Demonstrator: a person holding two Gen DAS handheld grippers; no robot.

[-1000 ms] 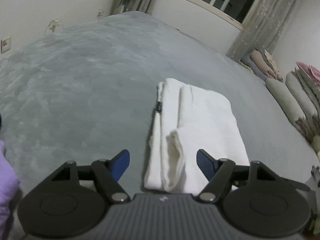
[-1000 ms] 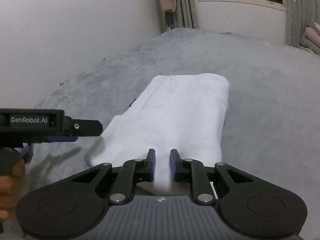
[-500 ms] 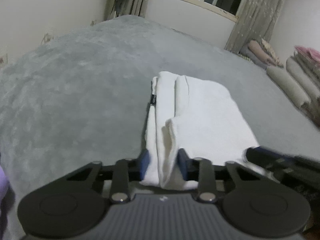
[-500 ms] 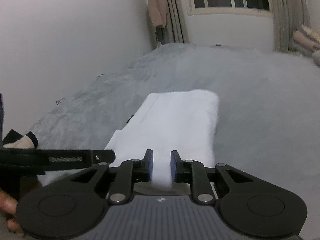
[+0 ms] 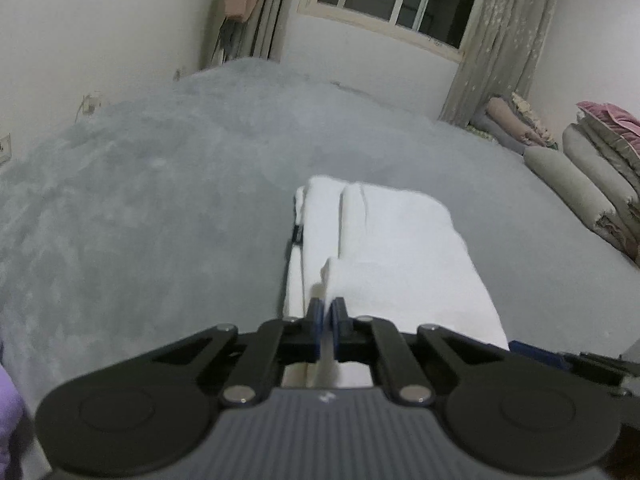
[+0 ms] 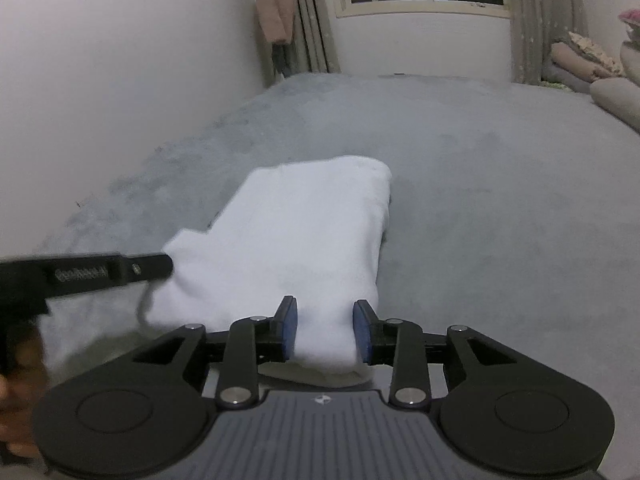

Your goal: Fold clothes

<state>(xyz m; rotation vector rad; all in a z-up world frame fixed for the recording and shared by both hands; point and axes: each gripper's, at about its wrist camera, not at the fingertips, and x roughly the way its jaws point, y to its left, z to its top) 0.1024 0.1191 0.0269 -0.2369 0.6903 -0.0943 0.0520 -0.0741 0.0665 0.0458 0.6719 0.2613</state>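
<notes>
On the grey bed [image 5: 160,216], the white folded garment [image 5: 384,248] lies lengthwise, running away from me. My left gripper [image 5: 327,320] is clamped on its near left edge; my right gripper [image 6: 325,326] straddles the near right corner, fingers apart around a bulge of cloth. I judge I'm set to carry the near end over for another fold.

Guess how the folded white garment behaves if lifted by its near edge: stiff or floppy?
Probably floppy: the white garment shows soft, rounded folds, and its near edge bunches where the left hand-held gripper pinches it. Likely light, being thin stacked layers. The layers may slide apart, since the right hand-held gripper stands open around the edge.
</notes>
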